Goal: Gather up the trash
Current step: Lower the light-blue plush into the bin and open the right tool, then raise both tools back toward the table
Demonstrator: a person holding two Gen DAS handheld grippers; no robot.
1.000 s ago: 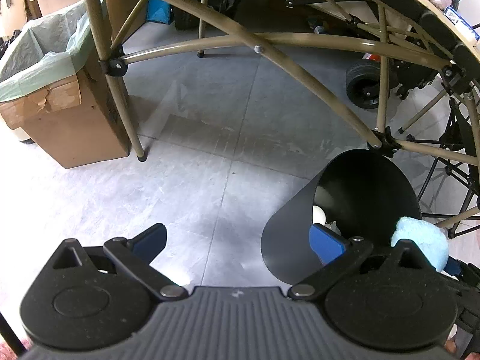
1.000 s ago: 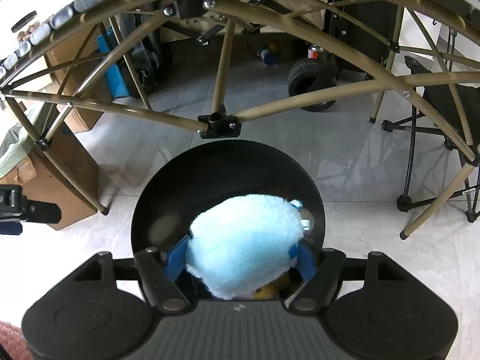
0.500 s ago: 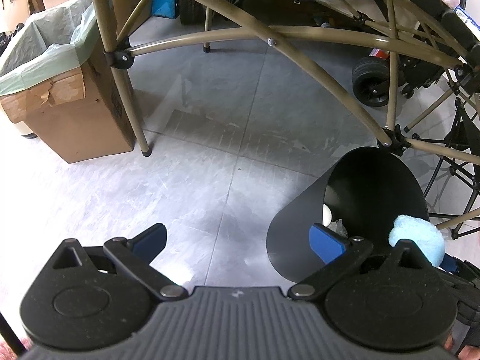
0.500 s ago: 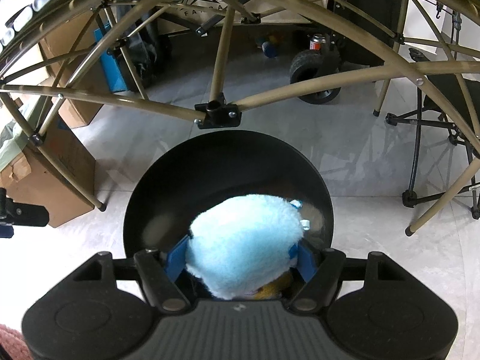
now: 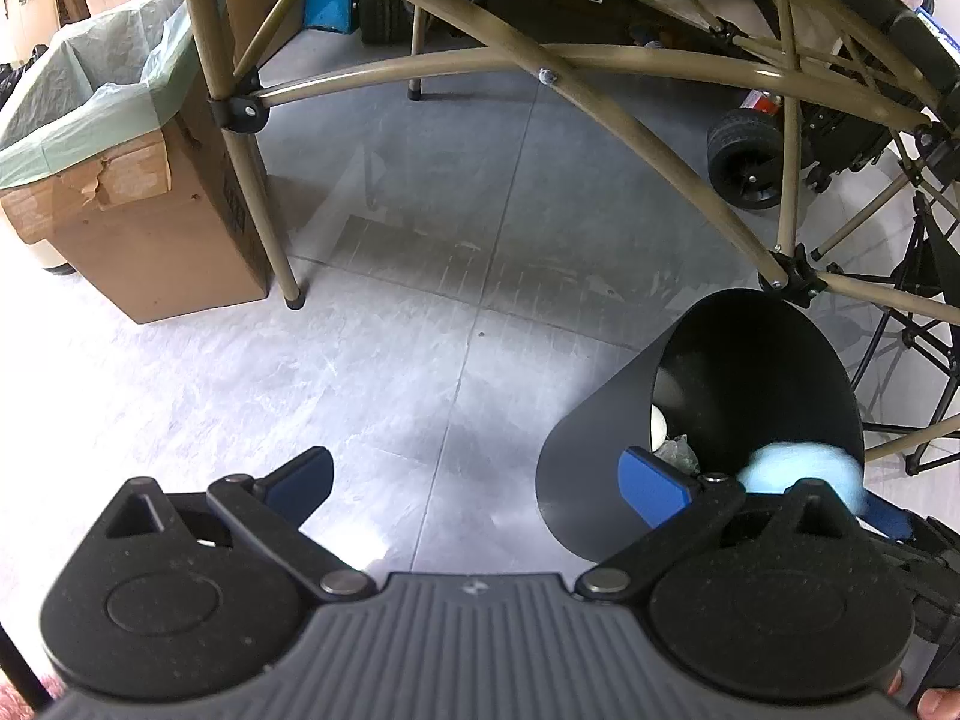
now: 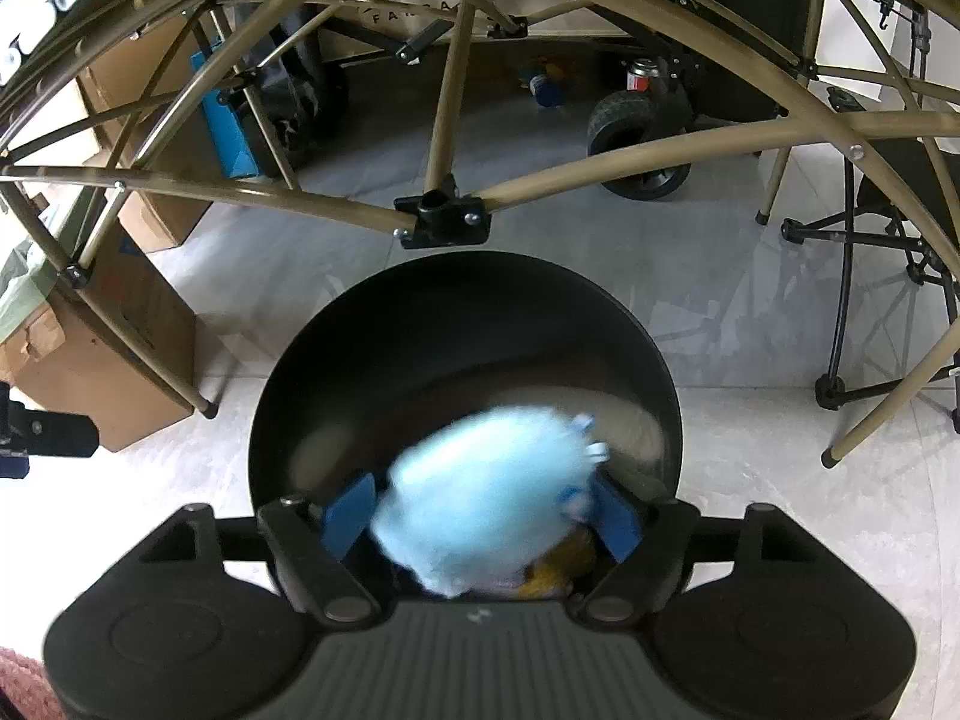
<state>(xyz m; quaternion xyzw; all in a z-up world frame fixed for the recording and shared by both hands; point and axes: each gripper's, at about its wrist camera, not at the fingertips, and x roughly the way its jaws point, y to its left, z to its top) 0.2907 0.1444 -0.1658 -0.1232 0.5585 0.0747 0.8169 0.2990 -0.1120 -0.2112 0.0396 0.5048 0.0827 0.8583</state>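
Note:
A black round bin (image 6: 465,330) stands on the grey floor right below my right gripper (image 6: 480,510). A fluffy light-blue plush (image 6: 486,516) sits blurred between its blue fingers, and gaps show on both sides of it. In the left wrist view the bin (image 5: 606,450) is at lower right with the plush (image 5: 798,471) over its rim and crumpled pale trash (image 5: 675,450) inside. My left gripper (image 5: 474,483) is open and empty over bare floor, left of the bin.
A cardboard box lined with a green bag (image 5: 114,138) stands at the left. Tan folding-table legs (image 5: 240,120) arch over the bin. A wheeled cart (image 5: 750,162) and a black folding chair (image 6: 870,228) stand behind.
The right gripper's fingers have spread apart and the plush is now blurred, slipping between them over the bin. The left gripper has drawn back a little.

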